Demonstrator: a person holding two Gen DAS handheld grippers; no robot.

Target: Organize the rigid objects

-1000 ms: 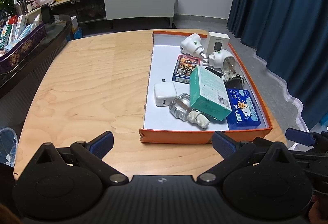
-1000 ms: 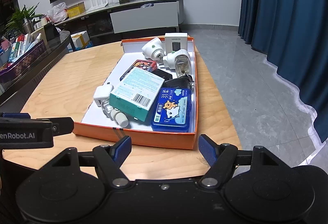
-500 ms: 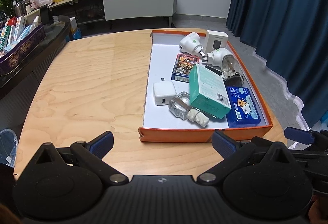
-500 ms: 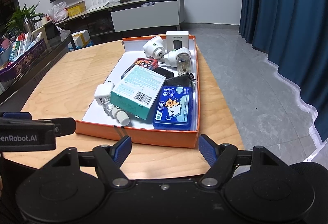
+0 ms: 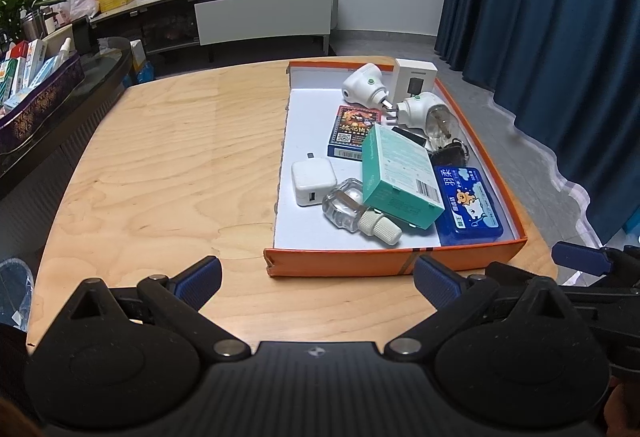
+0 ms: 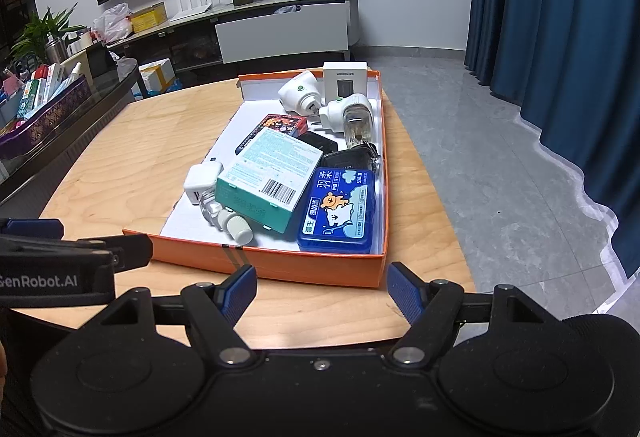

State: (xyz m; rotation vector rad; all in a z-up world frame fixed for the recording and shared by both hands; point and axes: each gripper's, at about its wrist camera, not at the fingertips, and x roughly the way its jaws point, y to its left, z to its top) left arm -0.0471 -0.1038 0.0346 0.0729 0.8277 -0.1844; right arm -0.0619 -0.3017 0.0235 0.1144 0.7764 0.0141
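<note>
Fingers of both grippers are spread wide and hold nothing: the left gripper (image 5: 316, 273) hangs over the bare wood of the light wooden desk (image 5: 168, 165), and the right gripper (image 6: 322, 291) hangs just before the near wall of the shallow orange cardboard tray with a white floor (image 6: 280, 265).

All the rigid things lie inside this tray, piled loosely. A teal and white carton (image 6: 268, 177) lies tilted on a clear glass bottle with a white ribbed cap (image 5: 358, 211), beside a white square charger (image 5: 313, 183). A blue plastic case with a cartoon bear (image 6: 338, 213) lies flat in the near right corner, its long axis running away from the fingers.

This case lies almost straight ahead of the right gripper, while from the left gripper the tray is ahead and to the right. I judge the right one nearer to the pile. Whether the pile is waiting for sorting or was gathered here, I cannot tell.
</note>
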